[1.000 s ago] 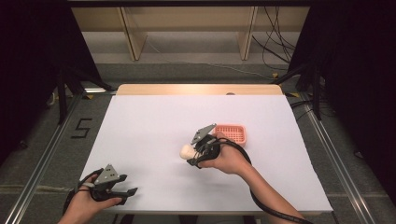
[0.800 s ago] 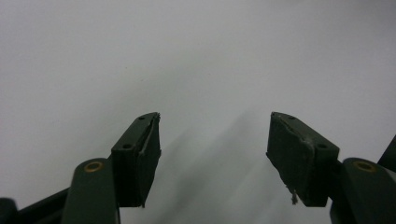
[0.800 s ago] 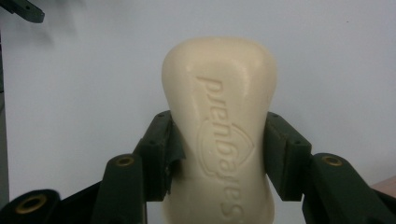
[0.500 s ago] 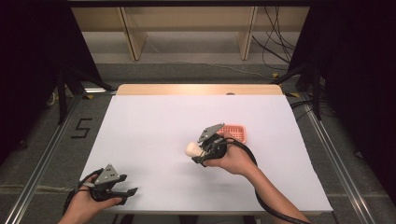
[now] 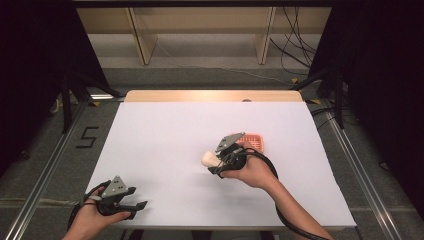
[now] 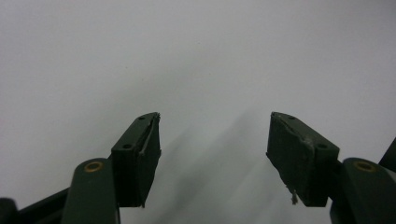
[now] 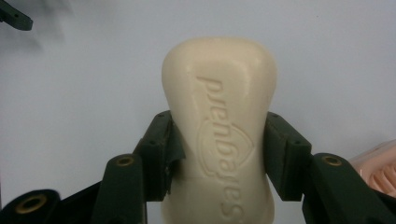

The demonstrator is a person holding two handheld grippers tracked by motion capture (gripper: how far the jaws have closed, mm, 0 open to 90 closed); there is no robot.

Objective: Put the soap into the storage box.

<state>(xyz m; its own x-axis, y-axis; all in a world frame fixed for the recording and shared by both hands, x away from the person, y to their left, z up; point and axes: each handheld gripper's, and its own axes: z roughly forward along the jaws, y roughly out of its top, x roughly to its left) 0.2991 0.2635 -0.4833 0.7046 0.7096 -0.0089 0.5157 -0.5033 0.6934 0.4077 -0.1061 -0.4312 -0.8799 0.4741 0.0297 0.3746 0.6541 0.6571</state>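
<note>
A white surface (image 5: pixel 165 135) spans the frame, dark floor around its edges. Right of centre, the right hand-held gripper (image 5: pixel 214 162) clamps a cream soap bar (image 7: pixel 219 126), just beside a pink tray (image 5: pixel 255 141). The left hand-held gripper (image 6: pixel 215 154) gapes wide at the near-left edge.

The white surface (image 5: pixel 165 145) has a strip of pale wood along its far edge. Beyond it stands a light wooden shelf unit (image 5: pixel 200 30) against the back, with black cables (image 5: pixel 295 50) trailing down at its right. On the grey floor to the left, a black "5" (image 5: pixel 87 136) is marked beside a metal rail (image 5: pixel 47 170). Dark curtains hang on both sides.
</note>
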